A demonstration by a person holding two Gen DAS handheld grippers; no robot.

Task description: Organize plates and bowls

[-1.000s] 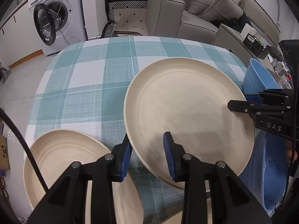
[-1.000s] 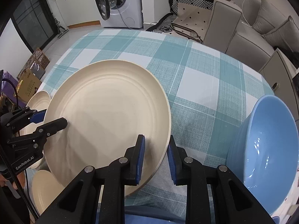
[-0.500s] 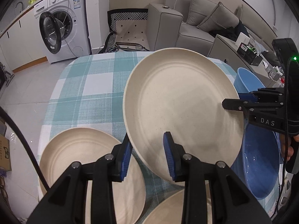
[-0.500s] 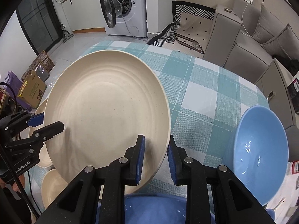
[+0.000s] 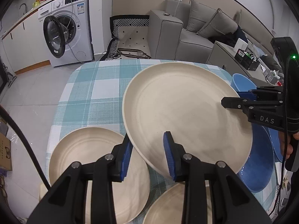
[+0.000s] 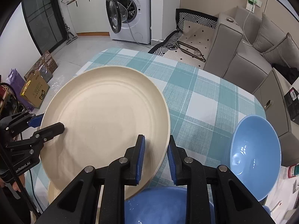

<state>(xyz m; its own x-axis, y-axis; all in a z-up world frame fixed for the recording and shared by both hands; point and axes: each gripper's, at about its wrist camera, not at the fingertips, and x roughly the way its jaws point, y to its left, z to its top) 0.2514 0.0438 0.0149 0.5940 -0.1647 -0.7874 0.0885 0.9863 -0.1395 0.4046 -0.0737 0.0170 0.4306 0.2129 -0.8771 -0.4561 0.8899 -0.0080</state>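
A large cream plate (image 5: 183,110) (image 6: 108,119) is held in the air above the checked table, tilted. My left gripper (image 5: 147,155) is shut on its near rim, and my right gripper (image 6: 155,158) is shut on the opposite rim. The right gripper also shows at the right of the left wrist view (image 5: 243,100), and the left gripper at the left of the right wrist view (image 6: 43,125). A second cream plate (image 5: 89,160) lies on the table below left. A third cream plate (image 5: 168,205) lies at the near edge. Two blue bowls (image 6: 256,156) (image 6: 160,205) sit to the right.
The table has a teal and white checked cloth (image 6: 201,97). Beyond it stand a washing machine (image 5: 67,31) with its door open and a grey sofa (image 5: 196,29). A cabinet (image 6: 276,97) stands close to the table's right side. Boxes (image 6: 35,91) lie on the floor at left.
Both grippers have lifted the large cream plate higher above the table and drawn it nearer. More of the table and the plates and bowls below now show.
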